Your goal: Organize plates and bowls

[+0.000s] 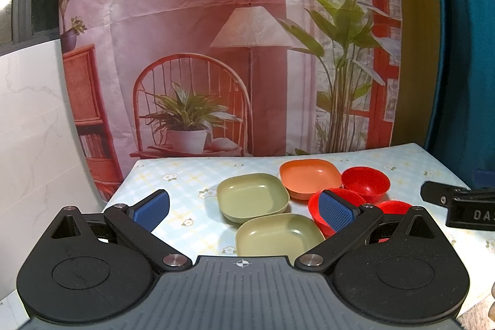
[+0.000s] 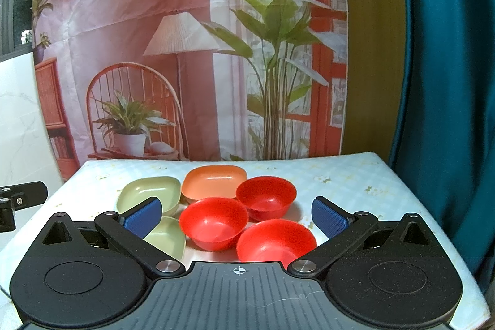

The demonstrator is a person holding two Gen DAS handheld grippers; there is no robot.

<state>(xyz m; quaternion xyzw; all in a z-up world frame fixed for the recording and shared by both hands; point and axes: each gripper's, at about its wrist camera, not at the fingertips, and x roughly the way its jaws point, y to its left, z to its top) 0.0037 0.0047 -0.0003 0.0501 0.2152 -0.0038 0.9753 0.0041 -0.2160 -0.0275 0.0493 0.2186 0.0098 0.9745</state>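
Two green square plates (image 1: 252,195) (image 1: 278,234) and an orange square plate (image 1: 309,177) lie side by side on the table. Three red round bowls (image 2: 213,221) (image 2: 266,197) (image 2: 275,240) cluster to their right. My left gripper (image 1: 244,211) stands open above the near green plate, with nothing between its blue pads (image 1: 151,209). My right gripper (image 2: 236,217) is open too, hovering over the near red bowls and touching none of them. In the right wrist view the green plates (image 2: 151,194) (image 2: 168,238) sit left of the bowls, and the orange plate (image 2: 213,180) lies behind.
The table wears a light blue checked flower cloth (image 2: 340,178). A printed room backdrop (image 1: 216,51) hangs right behind it. A teal curtain (image 2: 448,82) stands at the right. White marble-look wall (image 1: 27,129) is on the left. Part of the right gripper (image 1: 464,206) shows at the left view's right edge.
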